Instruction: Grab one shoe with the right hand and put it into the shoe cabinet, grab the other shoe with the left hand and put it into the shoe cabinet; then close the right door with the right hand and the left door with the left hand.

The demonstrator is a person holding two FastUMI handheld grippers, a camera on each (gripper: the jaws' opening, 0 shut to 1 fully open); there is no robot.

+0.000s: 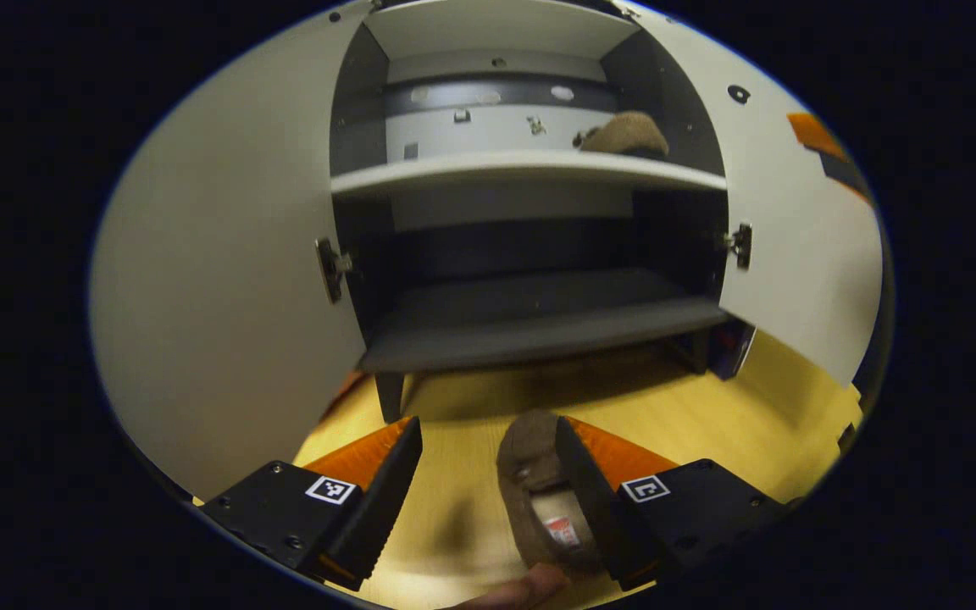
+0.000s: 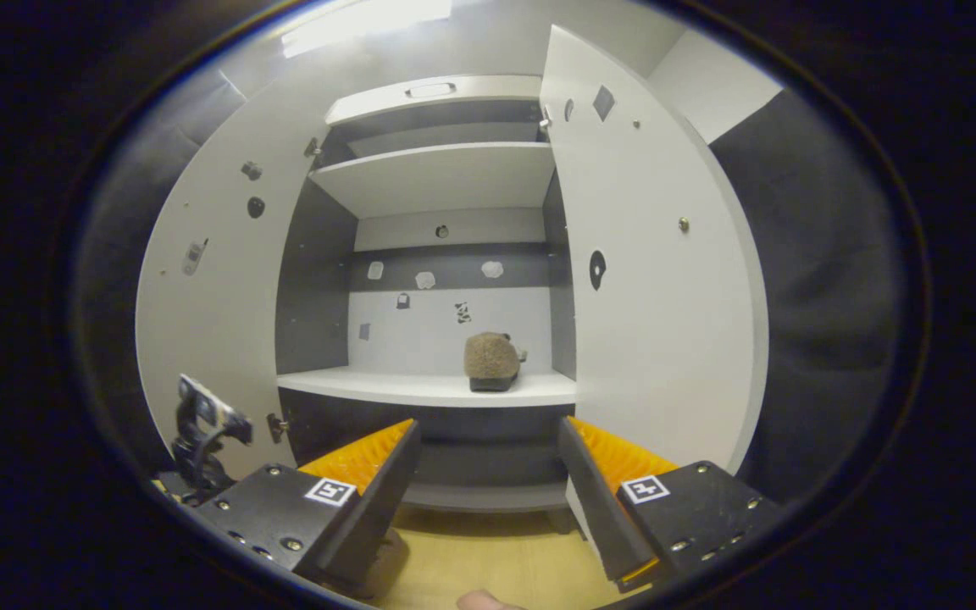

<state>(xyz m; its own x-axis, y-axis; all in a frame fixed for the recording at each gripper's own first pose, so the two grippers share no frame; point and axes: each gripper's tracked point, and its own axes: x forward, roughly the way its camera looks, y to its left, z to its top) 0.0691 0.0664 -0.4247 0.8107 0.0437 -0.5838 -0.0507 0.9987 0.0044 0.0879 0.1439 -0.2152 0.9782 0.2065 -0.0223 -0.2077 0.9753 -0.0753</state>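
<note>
- The shoe cabinet (image 1: 530,169) stands with both doors swung wide, the left door (image 1: 225,280) and the right door (image 1: 793,246) flanking its opening in the left gripper view.
- Inside it, a brown fuzzy shoe (image 1: 623,135) sits on the pale middle shelf (image 1: 496,169), toward the right side and close to the back panel.
- In the right gripper view the same shoe (image 2: 492,360) rests upright on that shelf (image 2: 420,388), toe toward the camera, just beside the right inner wall.
- The dark lower shelf (image 1: 530,326) beneath it carries nothing that can be made out; the top compartment (image 2: 446,174) looks likewise bare.
- The second brown shoe (image 1: 539,491) lies on the wooden floor (image 1: 708,424) in front of the cabinet, opening turned up, with a small pale label with red marks on its insole; the writing is too small to read.
- The left gripper (image 1: 488,500) is released, its jaws spread wide; the floor shoe lies between them, pressed up against the right-hand finger and clear of the other.
- The right gripper (image 2: 488,496) is also released and holds nothing, its jaws apart, facing the cabinet's middle shelf.
- Each gripper body bears a small square black-and-white marker tag.
- Small stickers dot the back panel (image 2: 446,318) and the inner faces of the doors; none is legible.
</note>
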